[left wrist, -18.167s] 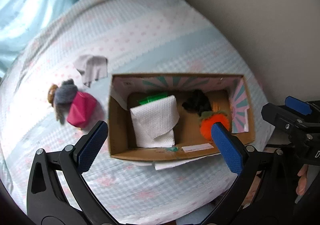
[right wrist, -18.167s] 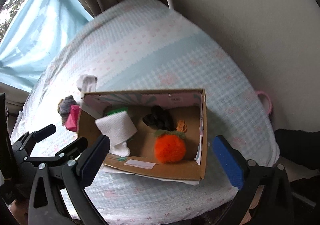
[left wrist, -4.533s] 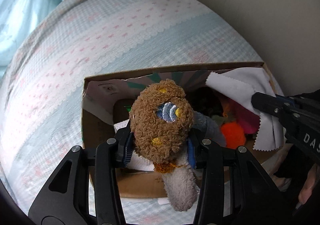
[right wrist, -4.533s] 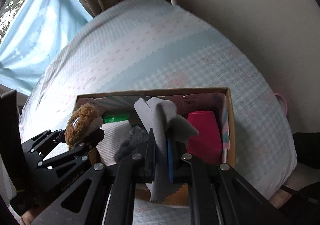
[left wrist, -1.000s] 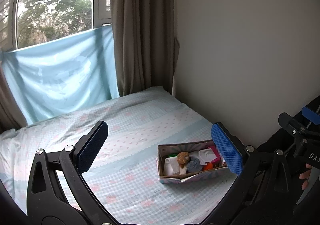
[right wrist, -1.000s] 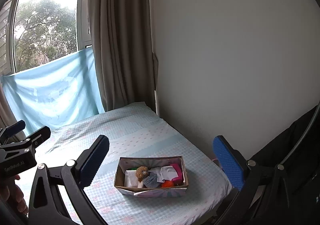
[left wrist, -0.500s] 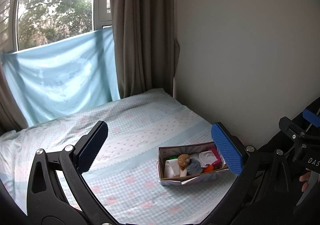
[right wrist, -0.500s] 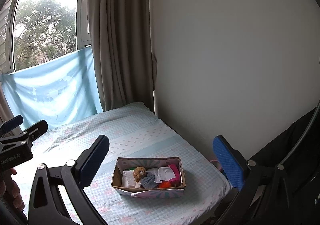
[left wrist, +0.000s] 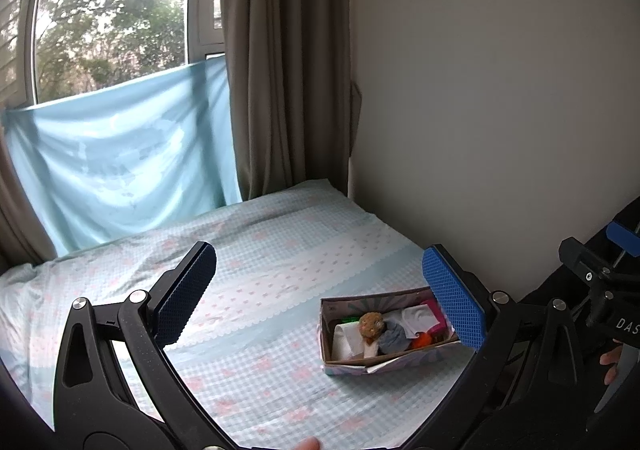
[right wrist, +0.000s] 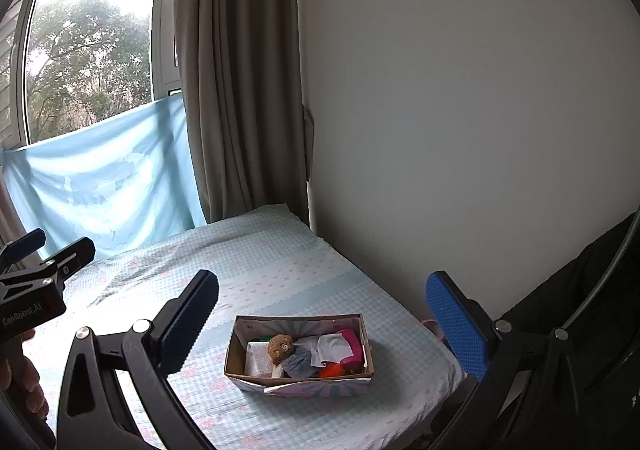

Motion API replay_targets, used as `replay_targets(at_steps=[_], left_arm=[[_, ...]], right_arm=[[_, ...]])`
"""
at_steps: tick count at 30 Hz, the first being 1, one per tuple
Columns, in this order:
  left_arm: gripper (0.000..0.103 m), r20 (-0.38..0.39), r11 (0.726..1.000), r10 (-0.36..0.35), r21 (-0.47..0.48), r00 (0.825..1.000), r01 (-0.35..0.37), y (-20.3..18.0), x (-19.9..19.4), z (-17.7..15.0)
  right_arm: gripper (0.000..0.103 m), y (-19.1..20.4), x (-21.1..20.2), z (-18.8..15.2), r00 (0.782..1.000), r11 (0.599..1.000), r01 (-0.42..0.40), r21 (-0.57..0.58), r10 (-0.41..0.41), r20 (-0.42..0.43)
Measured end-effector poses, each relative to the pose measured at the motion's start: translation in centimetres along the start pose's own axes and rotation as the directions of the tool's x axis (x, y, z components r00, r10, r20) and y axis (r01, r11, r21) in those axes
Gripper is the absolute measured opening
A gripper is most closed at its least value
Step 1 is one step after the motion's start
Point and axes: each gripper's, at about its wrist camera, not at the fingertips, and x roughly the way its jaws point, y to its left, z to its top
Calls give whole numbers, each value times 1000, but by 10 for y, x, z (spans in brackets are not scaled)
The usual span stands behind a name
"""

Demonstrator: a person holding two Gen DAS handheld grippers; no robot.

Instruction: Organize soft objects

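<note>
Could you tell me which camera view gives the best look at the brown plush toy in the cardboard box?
The right wrist view: the brown plush toy lies unobstructed inside the cardboard box, whose whole opening shows. In the left wrist view the toy looks smaller, and a blue gripper pad overlaps the box's right end.

My right tongs [right wrist: 320, 318] gape wide, holding nothing. Cardboard box [right wrist: 298, 380] sits on bed [right wrist: 280, 266] between my 2 pads, well ahead; brown plush [right wrist: 280, 346], white cloth [right wrist: 334, 348] inside.
</note>
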Motion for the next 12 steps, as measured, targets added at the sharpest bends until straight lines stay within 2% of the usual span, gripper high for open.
replay_targets(at_steps=[4, 12], left_arm=[[103, 7, 1000, -6, -5, 1000, 6, 5, 2, 0], [103, -30, 1000, 17, -8, 999, -17, 19, 23, -4]], right_arm=[[103, 3, 2, 0, 1000, 1000, 1, 2, -1, -6], [103, 14, 18, -3, 999, 1000, -7, 2, 7, -44]])
